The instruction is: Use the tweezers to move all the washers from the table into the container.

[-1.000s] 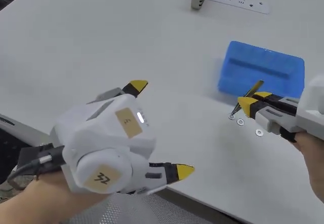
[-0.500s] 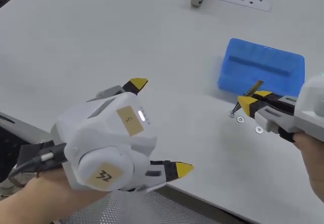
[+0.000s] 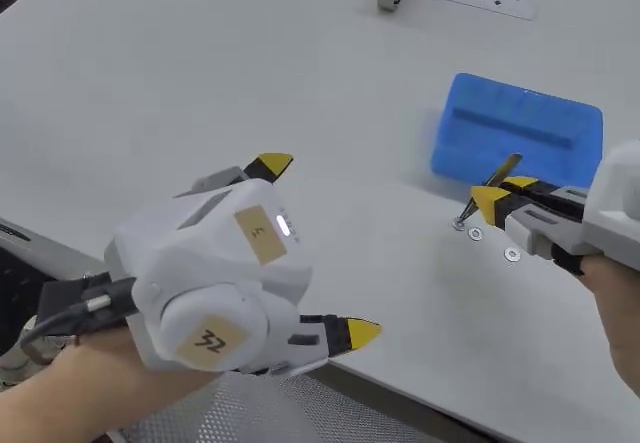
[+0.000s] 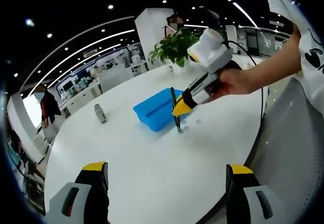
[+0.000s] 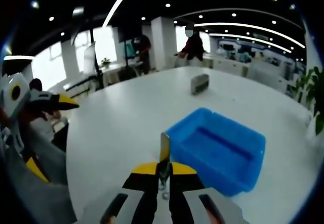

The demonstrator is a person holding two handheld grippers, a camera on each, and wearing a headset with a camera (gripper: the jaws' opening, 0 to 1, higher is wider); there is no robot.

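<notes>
Three washers (image 3: 512,255); one blue container (image 3: 520,133); one tweezers (image 3: 503,171); two hand-held grippers, left (image 3: 316,251) and right (image 3: 498,199).

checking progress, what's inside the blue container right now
In the right gripper view the container shows bare blue floor with nothing on it. Its near wall hides a strip of that floor. Washers lie on the table beside it.

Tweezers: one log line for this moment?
right gripper: shut on tweezers, tips down at washers | left gripper: open, idle | washers: three on table beside blue container
</notes>
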